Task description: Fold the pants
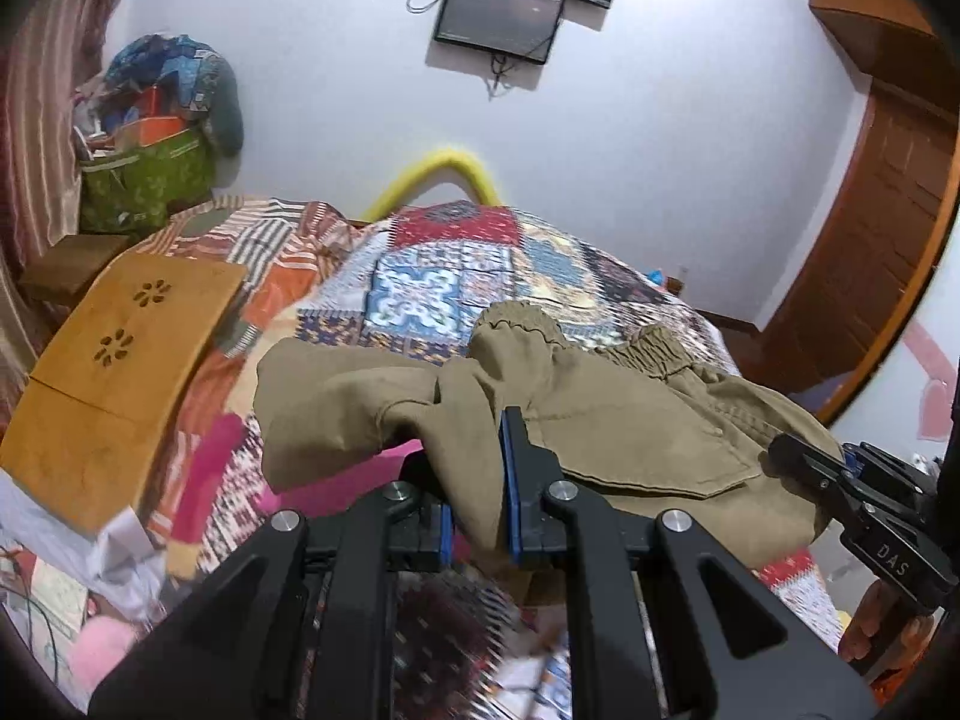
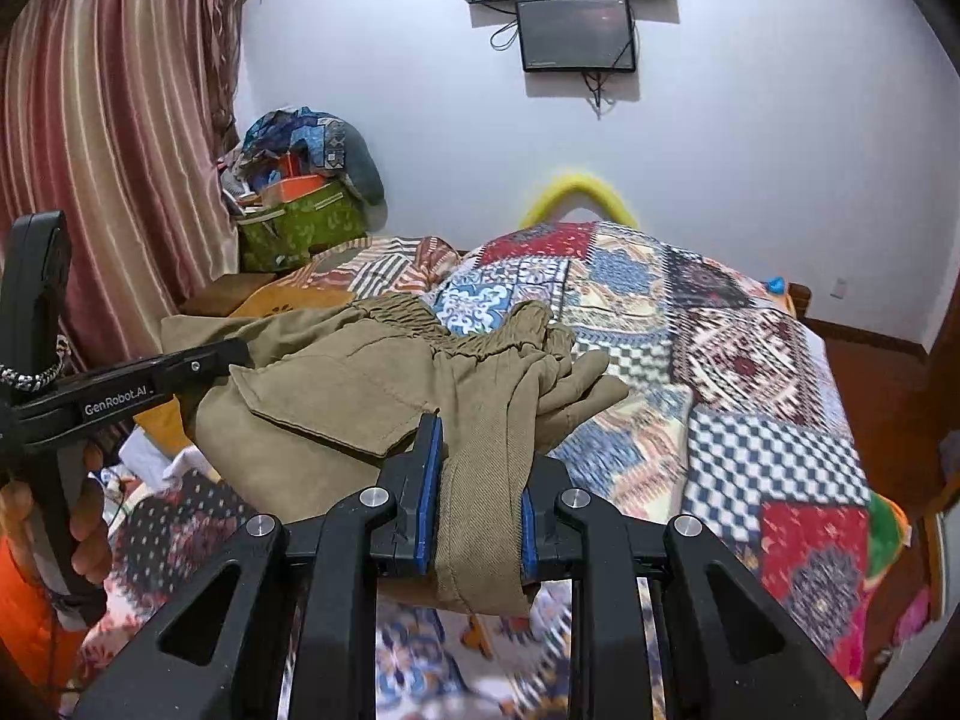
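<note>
both the left gripper (image 1: pixel 477 480) and the right gripper (image 2: pixel 477 492) hold the khaki pants (image 1: pixel 600 420) tight; lay both ends evenly on the bed (image 2: pixel 750 396), keeping the cloth flat.

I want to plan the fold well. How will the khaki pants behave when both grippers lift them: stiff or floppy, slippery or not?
Probably floppy: the khaki pants sag and bunch between the left gripper and the right gripper. Probably not slippery: the twill hem hangs held between the right gripper's blue-padded fingers. Likely light, since two pinches carry them.
</note>
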`<state>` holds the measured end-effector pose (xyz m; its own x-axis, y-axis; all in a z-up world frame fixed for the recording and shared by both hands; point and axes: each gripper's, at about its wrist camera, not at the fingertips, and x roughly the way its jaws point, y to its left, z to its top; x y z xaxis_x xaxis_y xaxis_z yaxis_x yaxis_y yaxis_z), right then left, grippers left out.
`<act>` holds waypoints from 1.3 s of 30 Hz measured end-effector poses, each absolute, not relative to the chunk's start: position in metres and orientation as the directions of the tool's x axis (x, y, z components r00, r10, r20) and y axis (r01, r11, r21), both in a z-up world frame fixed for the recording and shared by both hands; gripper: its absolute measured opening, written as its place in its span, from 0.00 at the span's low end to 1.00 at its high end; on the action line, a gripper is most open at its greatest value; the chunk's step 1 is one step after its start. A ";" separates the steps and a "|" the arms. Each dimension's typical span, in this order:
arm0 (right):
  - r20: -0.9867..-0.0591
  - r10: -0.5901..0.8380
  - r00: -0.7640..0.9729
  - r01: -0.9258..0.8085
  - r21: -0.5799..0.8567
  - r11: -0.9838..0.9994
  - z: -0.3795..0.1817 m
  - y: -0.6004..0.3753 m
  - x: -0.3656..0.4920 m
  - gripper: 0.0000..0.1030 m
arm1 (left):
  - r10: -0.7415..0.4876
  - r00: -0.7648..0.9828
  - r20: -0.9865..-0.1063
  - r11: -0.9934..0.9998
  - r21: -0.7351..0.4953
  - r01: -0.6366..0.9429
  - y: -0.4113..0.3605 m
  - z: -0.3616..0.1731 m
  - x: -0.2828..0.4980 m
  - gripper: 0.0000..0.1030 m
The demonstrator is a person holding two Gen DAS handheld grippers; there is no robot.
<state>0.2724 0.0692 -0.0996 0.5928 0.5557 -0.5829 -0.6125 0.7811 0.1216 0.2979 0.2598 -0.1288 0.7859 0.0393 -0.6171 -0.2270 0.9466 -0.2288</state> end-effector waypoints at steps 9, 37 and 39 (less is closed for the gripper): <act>-0.581 0.550 0.600 -0.628 0.085 0.774 -0.125 0.131 0.317 0.18 | 0.099 0.773 -0.626 0.942 -0.192 -0.276 0.323 -0.157 0.358 0.11; -0.850 0.411 0.331 -0.629 0.126 0.767 -0.259 0.162 0.342 0.21 | 0.033 0.494 -0.869 0.951 -0.125 -0.284 0.357 -0.309 0.373 0.33; -0.864 0.400 0.306 -0.631 0.131 0.765 -0.263 0.161 0.341 0.26 | 0.055 0.489 -0.870 0.950 -0.105 -0.293 0.360 -0.308 0.368 0.44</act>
